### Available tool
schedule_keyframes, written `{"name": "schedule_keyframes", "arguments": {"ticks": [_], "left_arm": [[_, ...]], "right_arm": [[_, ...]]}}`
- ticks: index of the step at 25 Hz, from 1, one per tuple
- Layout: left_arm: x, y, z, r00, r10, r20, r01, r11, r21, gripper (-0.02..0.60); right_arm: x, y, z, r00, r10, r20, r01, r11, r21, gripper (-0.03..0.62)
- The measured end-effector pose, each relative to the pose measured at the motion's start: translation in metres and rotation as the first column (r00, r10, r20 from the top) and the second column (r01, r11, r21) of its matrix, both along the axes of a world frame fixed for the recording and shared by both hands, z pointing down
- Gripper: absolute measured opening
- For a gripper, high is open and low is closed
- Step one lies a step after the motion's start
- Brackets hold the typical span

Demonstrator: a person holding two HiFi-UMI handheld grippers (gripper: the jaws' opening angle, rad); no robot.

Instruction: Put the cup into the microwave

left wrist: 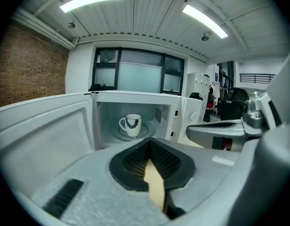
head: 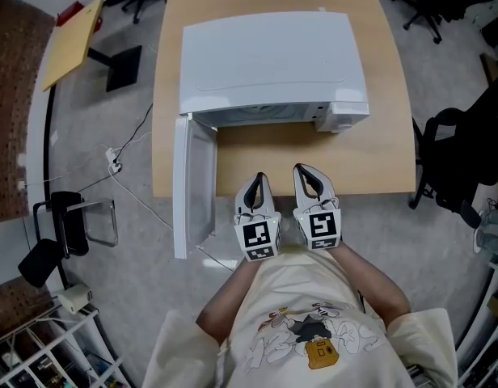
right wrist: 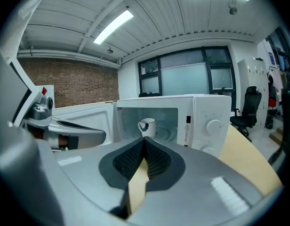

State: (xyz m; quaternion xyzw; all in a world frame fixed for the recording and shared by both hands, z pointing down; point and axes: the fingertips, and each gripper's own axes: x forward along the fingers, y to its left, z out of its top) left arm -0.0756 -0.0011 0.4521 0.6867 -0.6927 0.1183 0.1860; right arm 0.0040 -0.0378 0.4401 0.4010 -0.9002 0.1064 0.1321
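Note:
A white cup with a dark pattern stands upright on the turntable inside the white microwave; the right gripper view shows the cup there too. The microwave's door hangs open to the left. My left gripper and right gripper sit side by side at the table's near edge, in front of the open cavity. Both are shut with nothing between the pads. The cup is well beyond both tips.
The wooden table carries only the microwave. A black office chair stands to the right, a folding chair and cables on the floor to the left. My right gripper shows beside the left one.

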Motion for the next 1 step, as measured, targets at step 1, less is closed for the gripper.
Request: {"name": "schedule_keyframes", "arguments": {"ticks": [1], "left_arm": [[0.0015, 0.0014, 0.0022, 1.0, 0.003, -0.002, -0.003, 1.0, -0.005, 0.005]], "right_arm": [[0.0002, -0.0005, -0.0002, 1.0, 0.0, 0.0, 0.0, 1.0, 0.001, 0.005]]}}
